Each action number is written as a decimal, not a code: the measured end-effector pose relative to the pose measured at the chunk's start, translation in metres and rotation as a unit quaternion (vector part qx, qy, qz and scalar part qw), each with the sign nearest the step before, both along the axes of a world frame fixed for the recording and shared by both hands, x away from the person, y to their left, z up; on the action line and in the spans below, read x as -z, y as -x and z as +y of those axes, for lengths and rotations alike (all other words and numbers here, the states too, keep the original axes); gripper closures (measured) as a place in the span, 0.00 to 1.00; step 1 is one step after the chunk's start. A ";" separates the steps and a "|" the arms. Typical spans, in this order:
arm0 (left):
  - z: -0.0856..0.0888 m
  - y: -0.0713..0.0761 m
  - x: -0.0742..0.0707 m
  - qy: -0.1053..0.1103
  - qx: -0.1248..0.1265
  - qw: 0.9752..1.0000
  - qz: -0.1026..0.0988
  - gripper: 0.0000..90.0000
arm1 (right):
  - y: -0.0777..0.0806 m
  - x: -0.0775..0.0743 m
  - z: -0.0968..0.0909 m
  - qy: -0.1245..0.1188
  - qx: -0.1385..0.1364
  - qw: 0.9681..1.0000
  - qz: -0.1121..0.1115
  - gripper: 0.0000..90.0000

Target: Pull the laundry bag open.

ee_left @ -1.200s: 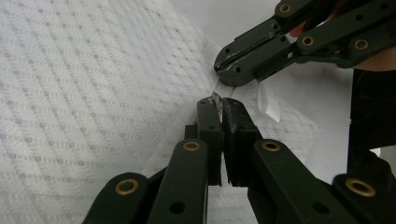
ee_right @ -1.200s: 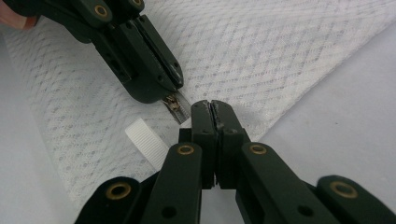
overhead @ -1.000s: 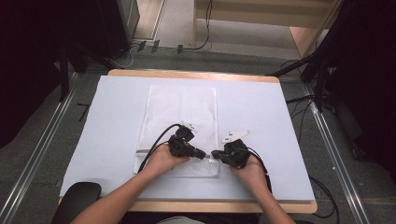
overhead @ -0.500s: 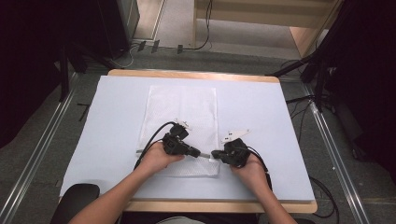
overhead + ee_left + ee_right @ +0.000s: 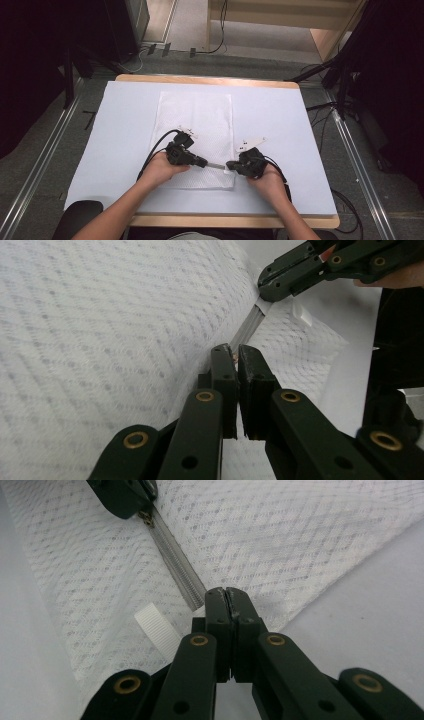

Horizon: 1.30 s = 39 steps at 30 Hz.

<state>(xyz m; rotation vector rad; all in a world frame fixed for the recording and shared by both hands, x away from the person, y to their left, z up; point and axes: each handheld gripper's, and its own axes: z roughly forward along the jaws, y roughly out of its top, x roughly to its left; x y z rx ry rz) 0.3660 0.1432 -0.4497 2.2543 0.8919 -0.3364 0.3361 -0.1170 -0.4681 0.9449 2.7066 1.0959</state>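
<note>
Pale blue bench: I clench right tongs on white mesh zip pouch's end as anchor; left tongs pinch its slider, tensioning the grey zipper.

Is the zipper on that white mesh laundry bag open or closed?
Cannot tell: the grey zipper on the white mesh bag stretches between the left gripper and right gripper, its teeth blurred.

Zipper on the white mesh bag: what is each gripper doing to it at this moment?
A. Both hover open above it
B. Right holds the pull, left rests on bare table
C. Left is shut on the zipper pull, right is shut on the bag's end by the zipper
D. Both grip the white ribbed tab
C: the left gripper pinches the zipper pull, while the right gripper clamps the mesh bag at the zipper end.
</note>
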 end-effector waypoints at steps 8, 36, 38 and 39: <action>0.008 0.003 0.000 -0.001 -0.004 1.000 0.005 0.98 | -0.002 -0.001 0.002 0.008 -0.009 1.000 0.003 1.00; 0.058 0.007 -0.015 -0.024 -0.031 0.999 0.005 0.98 | -0.004 -0.001 0.002 0.006 -0.011 1.000 0.011 1.00; 0.061 0.007 -0.015 -0.023 -0.030 0.999 0.007 0.98 | -0.005 -0.001 0.002 0.005 -0.011 1.000 0.011 1.00; 0.062 0.007 -0.015 -0.021 -0.033 0.999 0.008 0.98 | -0.005 -0.001 0.002 0.004 -0.012 1.000 0.011 1.00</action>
